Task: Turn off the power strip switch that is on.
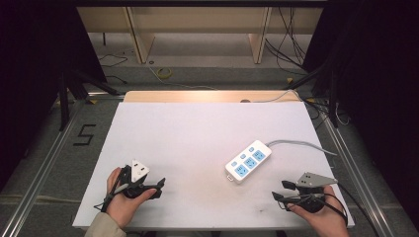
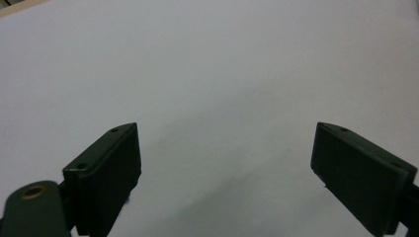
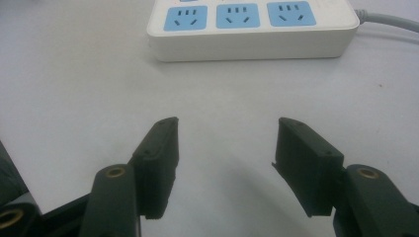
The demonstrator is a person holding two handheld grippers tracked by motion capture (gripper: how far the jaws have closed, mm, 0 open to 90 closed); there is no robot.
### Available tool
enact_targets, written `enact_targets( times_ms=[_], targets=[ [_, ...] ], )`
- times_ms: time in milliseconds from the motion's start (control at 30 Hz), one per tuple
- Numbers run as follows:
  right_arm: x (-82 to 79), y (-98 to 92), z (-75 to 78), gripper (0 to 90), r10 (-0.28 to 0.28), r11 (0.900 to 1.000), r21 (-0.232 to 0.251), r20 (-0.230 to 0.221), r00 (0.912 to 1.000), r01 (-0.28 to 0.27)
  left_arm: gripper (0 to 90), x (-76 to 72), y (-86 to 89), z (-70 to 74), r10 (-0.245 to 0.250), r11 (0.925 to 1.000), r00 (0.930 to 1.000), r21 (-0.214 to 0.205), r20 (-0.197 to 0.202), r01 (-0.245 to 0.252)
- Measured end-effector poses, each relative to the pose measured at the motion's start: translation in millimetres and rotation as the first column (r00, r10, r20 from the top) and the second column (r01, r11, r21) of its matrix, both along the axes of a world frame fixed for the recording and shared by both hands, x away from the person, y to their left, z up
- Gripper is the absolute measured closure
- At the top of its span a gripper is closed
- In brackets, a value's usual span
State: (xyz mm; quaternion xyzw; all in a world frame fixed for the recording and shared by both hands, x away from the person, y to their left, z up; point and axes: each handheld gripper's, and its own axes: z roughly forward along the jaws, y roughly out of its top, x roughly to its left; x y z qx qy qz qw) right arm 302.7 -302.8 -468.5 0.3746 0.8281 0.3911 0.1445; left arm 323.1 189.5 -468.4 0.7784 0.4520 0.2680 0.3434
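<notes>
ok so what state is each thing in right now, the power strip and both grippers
power strip: lying flat on the table, sockets up, nothing plugged in, cord attached
left gripper: jaws open, holding nothing, over bare table
right gripper: jaws open, holding nothing, pointed at the power strip, not touching it

White power strip (image 1: 249, 161) flat, right-centre

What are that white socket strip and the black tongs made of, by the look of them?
The power strip looks like smooth moulded plastic: glossy white body, rounded edges, light-blue socket faces. The right tongs seem matte black hard plastic, possibly printed, with brass-coloured inserts at the pivots. Neither is certain from looks alone.
</notes>
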Motion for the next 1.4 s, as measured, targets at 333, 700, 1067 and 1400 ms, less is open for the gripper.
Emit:
enact_targets(
  times_ms=[333,700,1067,1400],
  targets=[
    [1.1,-0.2,5.4,45.7,-0.016,0.9999,0.007,0.012,0.9998,0.016,11.5,0.7,1.4,-0.9,0.001,1.0,1.0,-0.003,-0.002,-0.001],
    [2.4,1.5,10.8,67.0,0.007,0.9998,-0.02,0.011,0.9999,-0.007,11.6,1.8,2.9,-1.0,0.006,1.0,1.0,0.001,-0.002,-0.006],
    [5.0,5.3,18.0,90.0,0.0,0.9972,-0.074,0.012,0.9999,0.001,11.8,2.5,3.2,-1.0,0.015,0.9999,0.9999,-0.001,0.004,-0.015],
    [8.0,10.2,20.0,90.0,0.002,0.9957,-0.092,0.008,1.0,-0.001,11.9,2.2,1.5,-0.6,0.01,0.9999,0.9999,0.002,0.007,-0.01]
  ],
)
